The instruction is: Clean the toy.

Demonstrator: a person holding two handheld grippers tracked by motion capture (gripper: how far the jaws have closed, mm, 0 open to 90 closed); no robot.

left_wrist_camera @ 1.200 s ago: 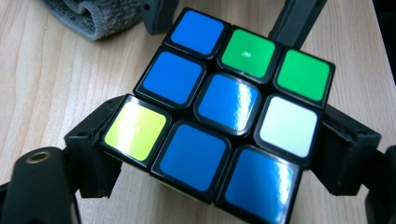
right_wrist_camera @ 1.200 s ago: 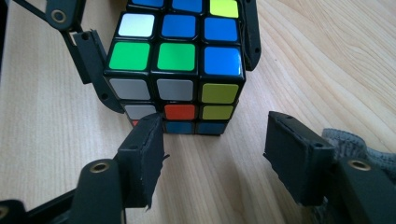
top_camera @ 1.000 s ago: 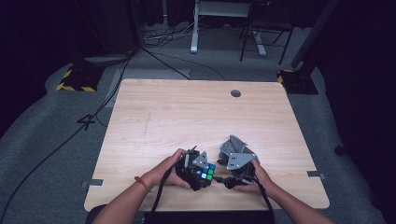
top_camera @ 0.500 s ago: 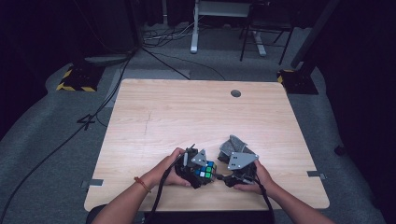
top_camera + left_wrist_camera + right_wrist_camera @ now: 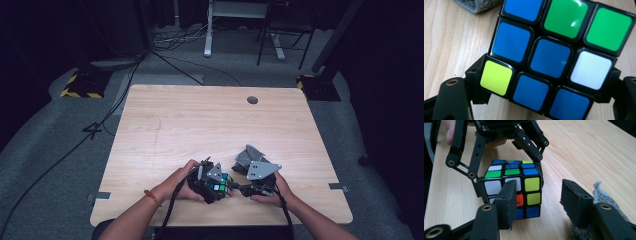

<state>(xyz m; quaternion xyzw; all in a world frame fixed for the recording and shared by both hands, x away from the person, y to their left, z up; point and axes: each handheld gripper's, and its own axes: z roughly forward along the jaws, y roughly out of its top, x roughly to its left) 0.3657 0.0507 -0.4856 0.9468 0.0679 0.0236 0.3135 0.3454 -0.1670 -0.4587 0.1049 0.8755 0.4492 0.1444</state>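
A scrambled Rubik's cube (image 5: 220,186) sits near the table's front edge, with my left gripper (image 5: 225,182) shut on it. In the left gripper view its mostly blue face (image 5: 549,55) is close up, and the fingers (image 5: 475,75) press on its two sides; those jaws have just been closing tighter on it. My right gripper (image 5: 537,192) faces the cube (image 5: 524,185) from the other side. Its jaws have just been closing but stand open, apart from the cube, whose right edge lies beyond the gap between them.
A grey knitted cloth (image 5: 246,155) lies just behind the right gripper, and it shows again (image 5: 599,192) beside that gripper's right jaw. The wooden table (image 5: 200,125) has a round cable hole (image 5: 252,100) near its far edge. Cables and stands sit on the floor beyond.
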